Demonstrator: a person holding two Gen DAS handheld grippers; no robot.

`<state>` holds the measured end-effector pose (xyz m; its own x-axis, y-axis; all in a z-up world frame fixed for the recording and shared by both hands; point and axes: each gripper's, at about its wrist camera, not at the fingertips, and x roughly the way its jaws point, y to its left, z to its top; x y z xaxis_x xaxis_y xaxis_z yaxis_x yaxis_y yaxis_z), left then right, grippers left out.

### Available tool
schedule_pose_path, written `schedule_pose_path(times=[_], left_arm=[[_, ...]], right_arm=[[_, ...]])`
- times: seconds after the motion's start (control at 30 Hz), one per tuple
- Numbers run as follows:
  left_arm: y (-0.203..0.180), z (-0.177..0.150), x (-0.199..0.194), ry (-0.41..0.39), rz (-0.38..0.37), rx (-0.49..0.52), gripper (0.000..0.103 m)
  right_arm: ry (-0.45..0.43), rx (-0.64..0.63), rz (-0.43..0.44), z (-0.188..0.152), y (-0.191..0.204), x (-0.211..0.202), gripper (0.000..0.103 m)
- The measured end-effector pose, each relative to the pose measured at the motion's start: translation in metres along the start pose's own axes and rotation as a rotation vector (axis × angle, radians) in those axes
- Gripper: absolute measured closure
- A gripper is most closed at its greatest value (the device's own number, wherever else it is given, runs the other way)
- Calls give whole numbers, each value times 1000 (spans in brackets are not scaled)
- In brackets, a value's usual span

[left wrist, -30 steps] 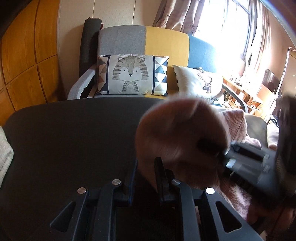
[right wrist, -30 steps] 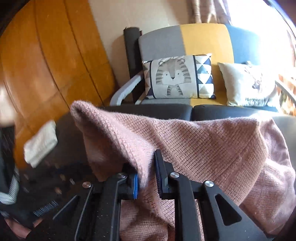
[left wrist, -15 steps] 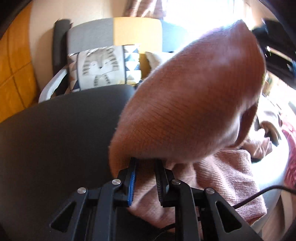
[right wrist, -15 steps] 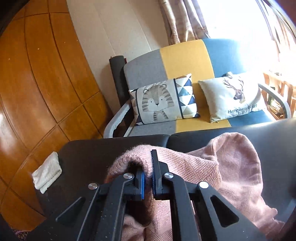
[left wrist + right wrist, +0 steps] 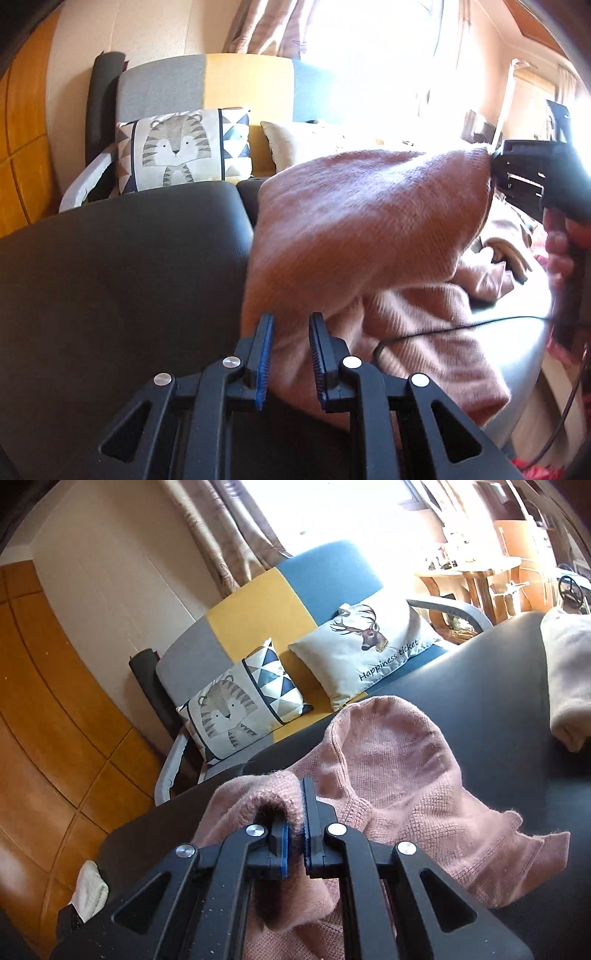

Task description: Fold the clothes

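Pink sweater [image 5: 399,775]: fuzzy, matt knit cloth. Black table [image 5: 110,277]: smooth, faintly glossy leather-like surface. Wall panels [image 5: 55,720]: glossy wood.

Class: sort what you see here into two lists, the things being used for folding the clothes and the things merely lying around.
In use:
pink knitted sweater
left tongs
right tongs
dark surface

Lying about:
tiger cushion
deer cushion
cream garment
white cloth
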<state>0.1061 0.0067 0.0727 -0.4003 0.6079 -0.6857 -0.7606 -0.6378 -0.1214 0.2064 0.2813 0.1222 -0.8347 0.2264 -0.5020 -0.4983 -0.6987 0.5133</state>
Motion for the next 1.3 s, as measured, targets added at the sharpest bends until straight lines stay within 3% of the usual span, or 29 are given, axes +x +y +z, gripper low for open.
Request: schedule_pose_path(times=[0.13, 0.2, 0.27, 0.4, 0.47, 0.6, 0.77, 0.93, 1.0, 1.03, 1.1, 1.3], left_arm=[[-1, -11, 5, 39, -5, -30, 84], [2, -17, 16, 98, -83, -85, 84], [3, -22, 26, 154, -209, -169, 84], [-5, -21, 20, 120, -309, -230, 84], [-14, -17, 12, 90, -321, -206, 84], [-34, -6, 15, 130, -307, -152, 83], [-60, 3, 4, 184, -220, -40, 83], [-87, -3, -21, 128, -231, 2, 83], [-102, -5, -13, 163, -236, 31, 83], [-108, -6, -4, 185, -198, 38, 83], [-110, -6, 22, 274, -162, -3, 83], [-105, -1, 30, 325, -309, -249, 83]], right_arm=[[-19, -2, 7, 4, -5, -10, 98], [-12, -13, 12, 4, -4, -10, 98], [-4, -23, 15, 1, -3, -10, 98], [9, -33, 23, -4, -4, -10, 98], [13, -28, 26, -4, -7, -11, 98], [12, -21, 29, 2, -10, -16, 98], [16, -37, 23, 5, -5, -20, 98], [22, -43, 47, 4, 2, -17, 98], [20, -60, 43, 5, 6, -18, 98], [17, -63, 44, 5, 7, -19, 98], [16, -69, 45, 5, 8, -22, 98], [21, -80, 41, 2, 5, -26, 98]])
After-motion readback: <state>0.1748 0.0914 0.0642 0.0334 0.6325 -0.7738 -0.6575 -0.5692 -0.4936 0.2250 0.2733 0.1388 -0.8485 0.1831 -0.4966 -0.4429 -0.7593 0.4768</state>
